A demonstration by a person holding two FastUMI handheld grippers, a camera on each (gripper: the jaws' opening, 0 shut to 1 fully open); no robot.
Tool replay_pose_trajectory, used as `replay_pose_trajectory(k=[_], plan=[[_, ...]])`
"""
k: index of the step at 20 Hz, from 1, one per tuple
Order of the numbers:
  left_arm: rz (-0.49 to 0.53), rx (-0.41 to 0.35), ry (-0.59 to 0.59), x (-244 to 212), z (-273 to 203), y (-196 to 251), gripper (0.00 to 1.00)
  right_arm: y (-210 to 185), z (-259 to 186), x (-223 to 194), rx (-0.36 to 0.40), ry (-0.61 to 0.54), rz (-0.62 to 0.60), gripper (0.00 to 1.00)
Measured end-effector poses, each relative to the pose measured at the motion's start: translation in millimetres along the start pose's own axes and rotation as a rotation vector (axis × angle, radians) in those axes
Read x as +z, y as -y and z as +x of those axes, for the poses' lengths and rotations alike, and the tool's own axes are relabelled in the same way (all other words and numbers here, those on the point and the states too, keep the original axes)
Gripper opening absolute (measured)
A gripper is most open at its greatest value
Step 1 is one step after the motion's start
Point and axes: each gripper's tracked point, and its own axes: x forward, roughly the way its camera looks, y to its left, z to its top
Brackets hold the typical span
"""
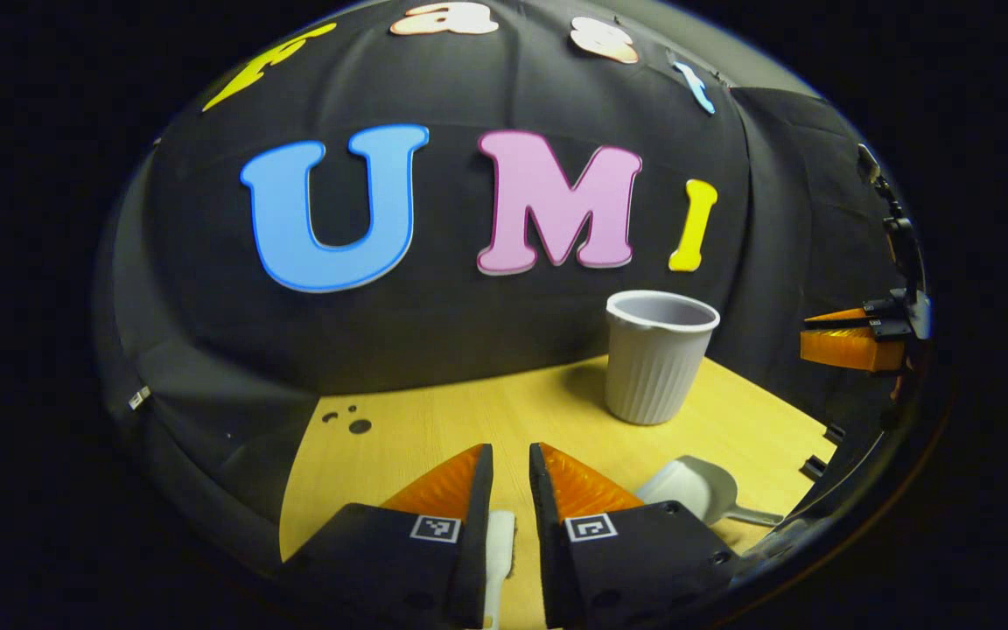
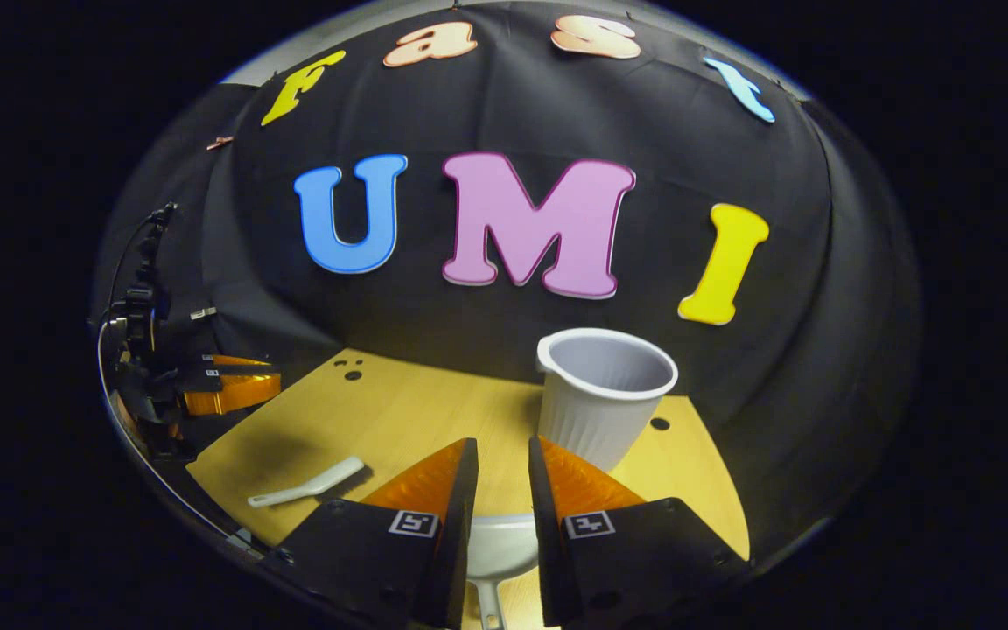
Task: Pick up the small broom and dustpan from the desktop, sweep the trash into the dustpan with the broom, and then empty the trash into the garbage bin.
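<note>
Broom (image 1: 499, 547) between left tool's (image 1: 511, 464) parted fingers, dustpan (image 2: 499, 544) between right tool's (image 2: 502, 459).

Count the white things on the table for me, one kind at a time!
Bin: 1
Dustpan: 1
Broom: 1
Total: 3

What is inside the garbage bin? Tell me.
In the right gripper view, the garbage bin stands upright on the table; its bare inner wall shows near the rim. Its own wall hides the bottom.
</note>
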Motion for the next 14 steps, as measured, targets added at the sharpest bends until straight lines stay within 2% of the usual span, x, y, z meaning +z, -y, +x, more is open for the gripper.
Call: replay_pose_trajectory(k=[3,6,7,10,14], plan=[[-0.013,-0.006,0.063,29,-8,21,0.3,8,-5,25,0.027,0.072,0.009,0.38],[-0.007,0.002,0.056,29,-14,40,0.3,16,-3,28,0.062,0.101,0.007,0.39],[-0.019,0.011,0.056,31,-17,46,0.3,16,-6,26,0.095,0.107,0.003,0.37],[-0.056,0.067,0.045,29,-21,53,0.29,15,-6,18,0.165,0.104,-0.015,0.39],[-0.059,0.145,0.035,25,-30,52,0.3,19,-6,17,0.216,0.108,-0.007,0.4]])
